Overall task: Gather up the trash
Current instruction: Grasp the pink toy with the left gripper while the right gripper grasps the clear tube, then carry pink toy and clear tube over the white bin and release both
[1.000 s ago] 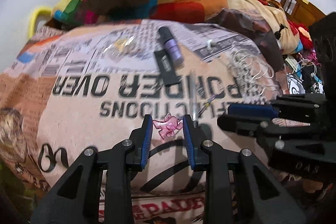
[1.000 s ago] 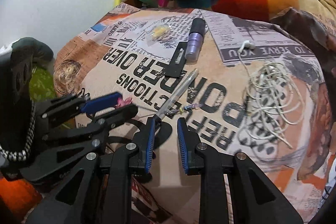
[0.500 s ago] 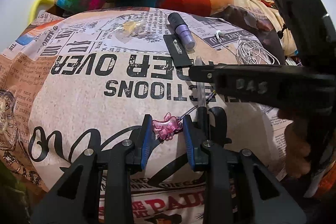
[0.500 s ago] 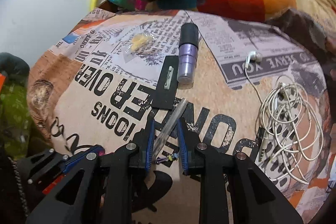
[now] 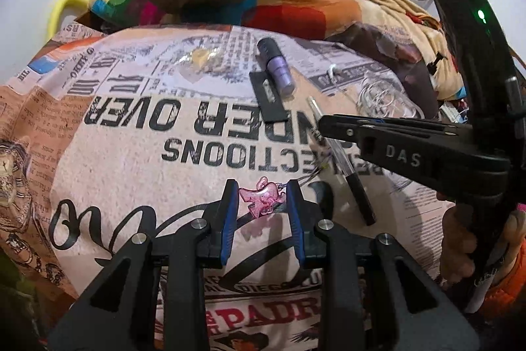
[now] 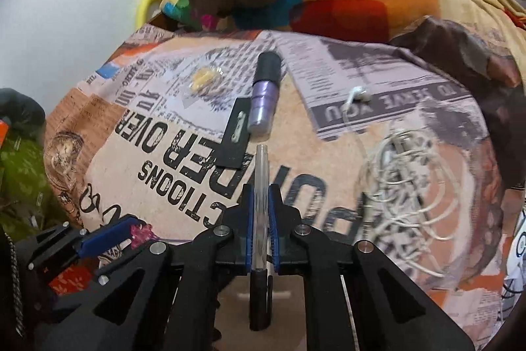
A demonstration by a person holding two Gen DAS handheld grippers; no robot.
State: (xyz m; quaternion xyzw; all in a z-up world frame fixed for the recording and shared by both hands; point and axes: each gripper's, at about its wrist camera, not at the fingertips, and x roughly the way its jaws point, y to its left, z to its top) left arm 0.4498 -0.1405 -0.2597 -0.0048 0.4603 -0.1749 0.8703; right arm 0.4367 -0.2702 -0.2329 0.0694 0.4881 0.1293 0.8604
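Clear pen [image 6: 261, 186] pinched between right gripper [image 6: 261, 196] pads, pink charm [image 5: 263, 196] clamped in left gripper [image 5: 263, 198], newspaper-print bedspread [image 5: 138, 153] beneath.

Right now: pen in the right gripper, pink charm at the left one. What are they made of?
Pen: clear, glossy barrel you can see through, dark opaque cap; looks like hard plastic. Right gripper is shut on it.
Pink charm: translucent and shiny, probably moulded plastic or acrylic; can't rule out resin. It sits between the left gripper pads.

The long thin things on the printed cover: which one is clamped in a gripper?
The clear pen, clamped by the right gripper. The purple tube lies free.
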